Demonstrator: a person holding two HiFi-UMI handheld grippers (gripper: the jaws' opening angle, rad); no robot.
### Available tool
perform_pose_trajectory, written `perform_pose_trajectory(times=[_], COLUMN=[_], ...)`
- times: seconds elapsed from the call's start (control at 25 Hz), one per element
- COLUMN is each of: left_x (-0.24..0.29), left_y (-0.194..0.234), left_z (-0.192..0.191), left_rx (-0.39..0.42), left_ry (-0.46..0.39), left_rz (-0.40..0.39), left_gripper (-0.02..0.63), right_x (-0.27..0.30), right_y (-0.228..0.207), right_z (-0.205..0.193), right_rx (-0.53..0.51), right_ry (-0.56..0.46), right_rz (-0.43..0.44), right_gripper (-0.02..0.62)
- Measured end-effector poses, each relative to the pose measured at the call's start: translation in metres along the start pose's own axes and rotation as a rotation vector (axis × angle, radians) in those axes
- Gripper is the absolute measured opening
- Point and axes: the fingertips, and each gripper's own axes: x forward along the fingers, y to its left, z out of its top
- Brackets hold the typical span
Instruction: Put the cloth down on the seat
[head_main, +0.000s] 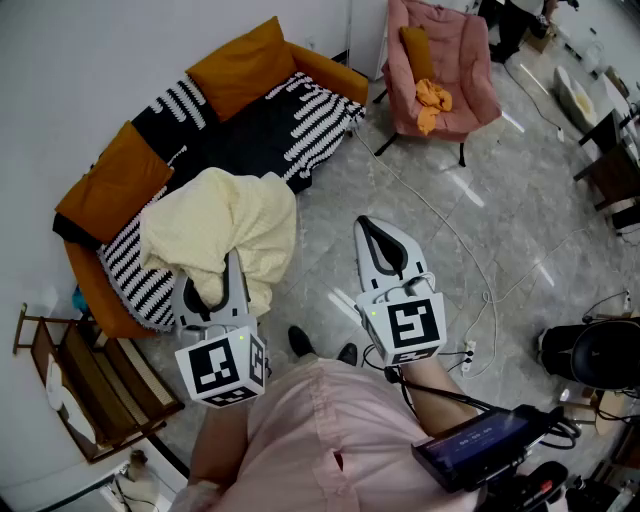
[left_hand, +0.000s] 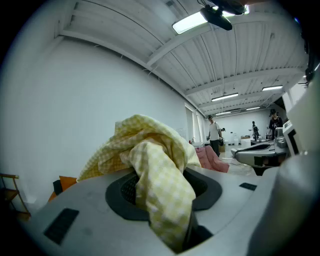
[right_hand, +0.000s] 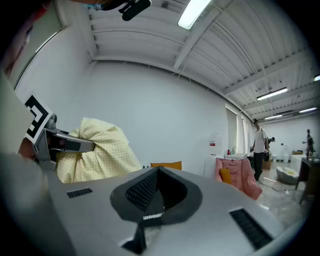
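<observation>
While the cloth is held in the jaws, count the task as begun but not finished.

Item 1: pale yellow checked cloth (head_main: 225, 225). It is soft woven fabric with a fine gingham pattern, bunched into a loose mound with deep folds. One twisted tail runs down between the jaws of your left hand-held gripper (head_main: 215, 280), and the bulk rises above and ahead of its tips.

Item 2: left hand-held gripper. It has a grey moulded shell and dark ribbed pads, and it is closed on the cloth's tail.

Item 3: right hand-held gripper (head_main: 378, 232). It is the same make, its jaws are together with nothing between them, and it is held beside the left one, clear of the cloth.

Item 4: orange upholstered sofa (head_main: 95, 290). It lies ahead of the left hand-held gripper, and its seat is covered by a black-and-white striped throw (head_main: 320, 115). Plump rust-orange cushions (head_main: 240, 65) stand along the back.

Item 5: glossy grey marbled floor (head_main: 400, 190), under and ahead of the right hand-held gripper.

Done: the cloth is gathered and brought to the sofa's front edge. From above you cannot tell whether its far folds touch the throw.

Left to do, as a judgement: carry the bundle forward over the seat, lower it, and part the left jaws. Expect limp fabric that may drag on the ribbed pads.
</observation>
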Motion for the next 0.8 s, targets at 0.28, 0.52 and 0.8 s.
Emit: perform_pose_trajectory(times=[0.28, 0.52, 0.8], left_x=[0.005, 0.019, 0.039], left_y=[0.002, 0.015, 0.045], left_z=[-0.002, -0.002, -0.002], left_rx=[0.001, 0.003, -0.006], left_ry=[0.006, 0.009, -0.01], left_rz=[0.002, 0.008, 0.016], left_gripper=[0.172, 0.172, 0.173], right_x=[0.007, 0.029, 0.062], right_y=[0.0, 0.009, 0.023], right_z=[-0.002, 0.007, 0.013], right_rx=[-0.004, -0.015, -0.03], right_ry=[0.003, -0.053, -0.036], right_rz=[0.005, 0.035, 0.034], right_gripper=[0.0, 0.0, 0.002])
